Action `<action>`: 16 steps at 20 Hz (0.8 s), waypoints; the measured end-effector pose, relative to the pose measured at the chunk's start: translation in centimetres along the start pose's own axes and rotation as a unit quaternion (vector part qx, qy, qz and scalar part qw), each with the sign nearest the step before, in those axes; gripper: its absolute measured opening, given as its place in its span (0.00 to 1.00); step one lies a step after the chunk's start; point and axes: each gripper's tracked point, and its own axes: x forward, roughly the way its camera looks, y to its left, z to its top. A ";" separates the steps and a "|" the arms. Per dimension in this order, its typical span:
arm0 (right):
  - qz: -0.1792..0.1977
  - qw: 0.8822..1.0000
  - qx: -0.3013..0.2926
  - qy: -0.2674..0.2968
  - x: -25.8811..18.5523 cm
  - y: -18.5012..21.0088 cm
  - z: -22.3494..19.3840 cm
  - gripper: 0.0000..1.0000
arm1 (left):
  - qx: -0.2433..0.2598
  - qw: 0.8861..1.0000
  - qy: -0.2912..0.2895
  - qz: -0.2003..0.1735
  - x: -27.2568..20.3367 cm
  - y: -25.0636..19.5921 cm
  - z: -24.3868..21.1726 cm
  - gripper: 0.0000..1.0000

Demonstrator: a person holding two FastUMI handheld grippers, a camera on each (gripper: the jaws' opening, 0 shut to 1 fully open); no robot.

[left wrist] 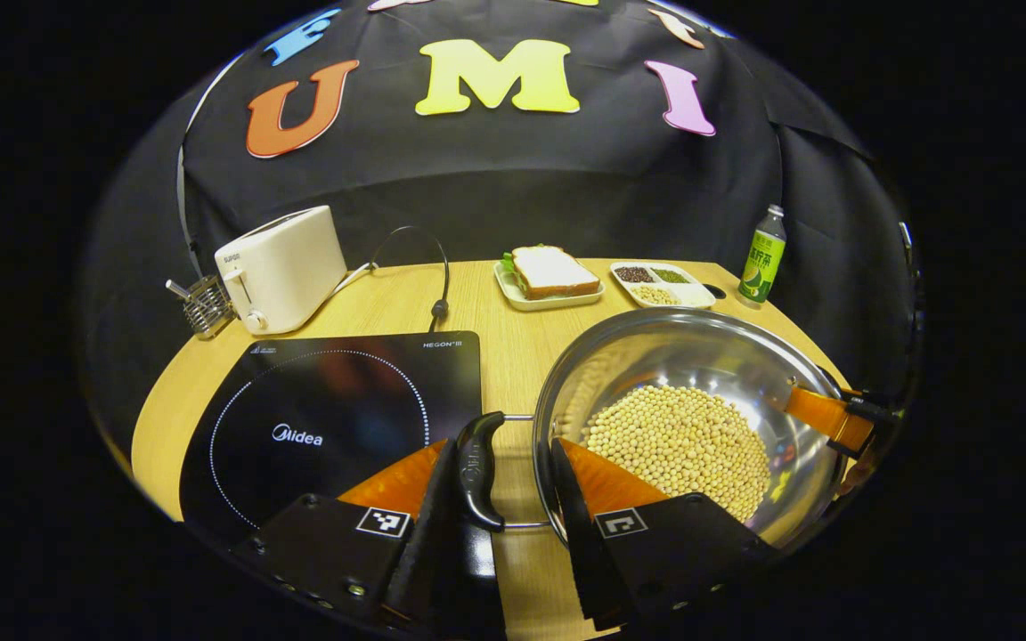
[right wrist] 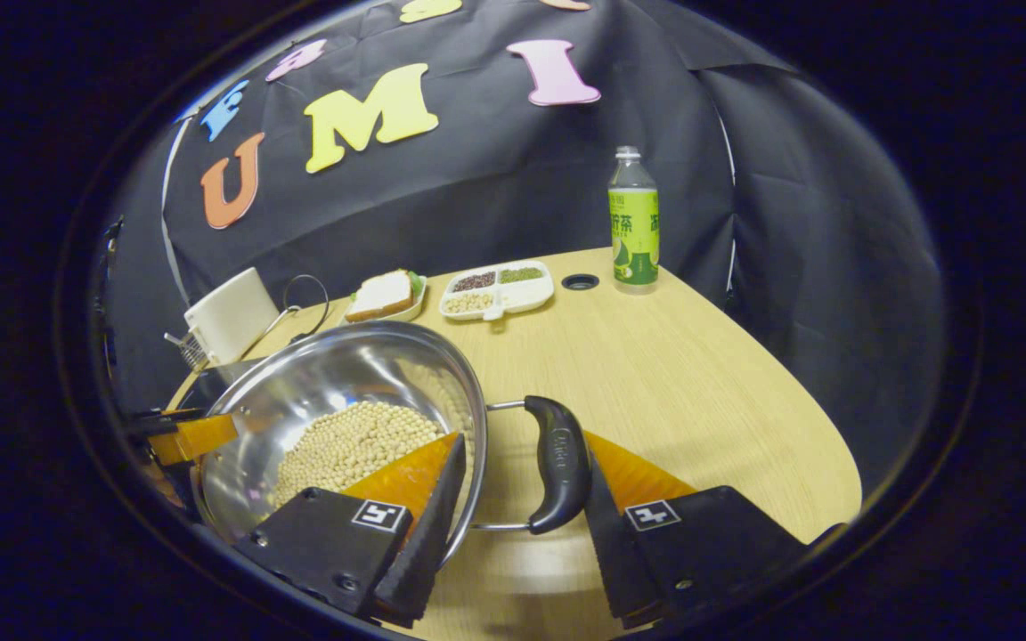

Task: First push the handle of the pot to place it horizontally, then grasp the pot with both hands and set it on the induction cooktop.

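Note:
A steel pot [left wrist: 655, 356] holding soybeans [left wrist: 678, 445] stands on the wooden table [left wrist: 513, 356], just right of the black induction cooktop [left wrist: 326, 418]. My left gripper [left wrist: 504, 445] straddles the pot's near black handle [left wrist: 477, 467]: one finger lies against the handle's outer side, the other inside the rim. In the right gripper view, my right gripper [right wrist: 524, 442] clamps the opposite handle [right wrist: 557, 463] and the pot [right wrist: 326, 374] wall the same way. Each view also catches the other gripper's finger at the pot's far rim.
A white toaster [left wrist: 281, 267] and a small wire rack [left wrist: 206, 307] stand behind the cooktop, with a cable [left wrist: 437, 285] looping nearby. A sandwich plate [left wrist: 549, 276], a divided grain tray [left wrist: 663, 285] and a green bottle [right wrist: 633, 223] line the back edge.

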 end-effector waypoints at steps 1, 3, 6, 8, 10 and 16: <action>-0.004 1.000 0.001 -0.002 -0.2 -0.2 -0.1 0.72 | 0.001 1.000 -0.001 -0.002 -0.1 -0.2 0.1 0.60; -0.016 1.000 0.004 -0.002 -0.4 -0.6 0.0 0.70 | 0.002 1.000 -0.002 -0.003 -0.3 -0.4 0.0 0.60; -0.029 1.000 0.003 0.004 -1.0 -1.2 -0.3 0.67 | -0.003 1.000 0.003 -0.008 -1.1 -1.1 -0.2 0.58; -0.034 0.999 0.006 0.004 -1.9 -1.4 -0.5 0.65 | 0.002 1.000 -0.003 -0.011 -1.8 -1.4 0.1 0.56; -0.040 0.999 0.008 0.001 -3.0 -1.7 -0.2 0.66 | -0.001 1.000 -0.011 -0.015 -2.6 -1.8 0.3 0.65; -0.051 0.999 0.000 -0.013 -7.5 -0.6 2.0 0.64 | -0.012 0.999 -0.031 -0.027 -6.3 -1.3 2.4 0.55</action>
